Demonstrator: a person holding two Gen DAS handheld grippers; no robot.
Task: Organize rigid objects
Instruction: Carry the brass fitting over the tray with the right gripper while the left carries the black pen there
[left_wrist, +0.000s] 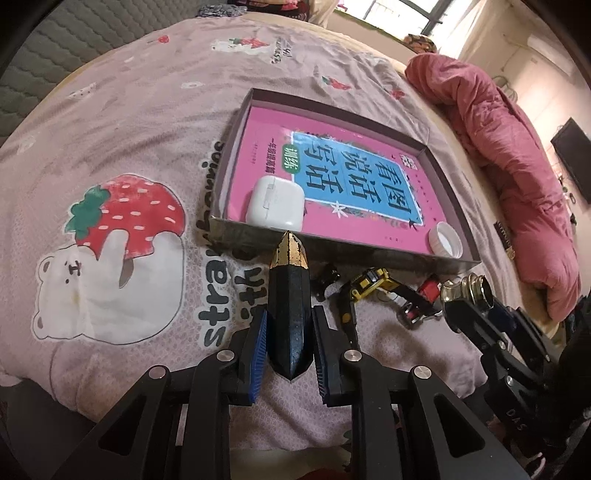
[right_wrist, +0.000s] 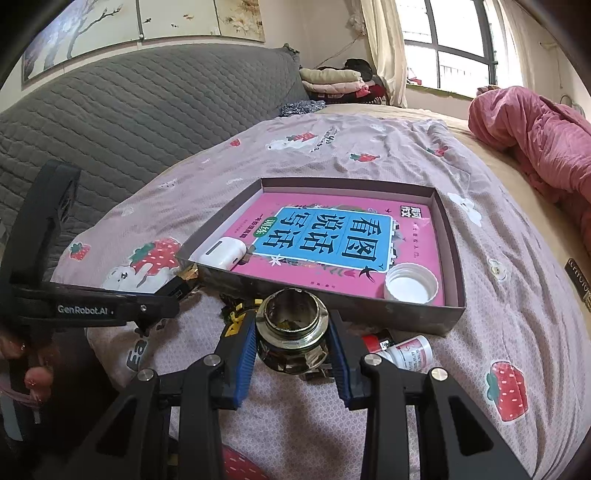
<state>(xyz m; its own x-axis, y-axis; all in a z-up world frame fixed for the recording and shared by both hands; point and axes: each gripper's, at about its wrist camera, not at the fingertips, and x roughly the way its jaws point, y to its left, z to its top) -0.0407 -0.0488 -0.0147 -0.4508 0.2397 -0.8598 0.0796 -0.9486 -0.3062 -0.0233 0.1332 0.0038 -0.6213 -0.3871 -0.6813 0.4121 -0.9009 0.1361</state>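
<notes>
Strawberry bedsheet (right_wrist: 369, 155): box (right_wrist: 406, 314), toy truck (left_wrist: 369, 284), bottle (right_wrist: 410, 350).

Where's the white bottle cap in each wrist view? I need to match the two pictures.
Left wrist view: the white bottle cap lies in the tray's near right corner, right of centre in the picture.
Right wrist view: the same cap, open side up, sits in the near right corner, just above the right claw.
Shared landmark: the white earbud case in the tray's near left corner.
</notes>
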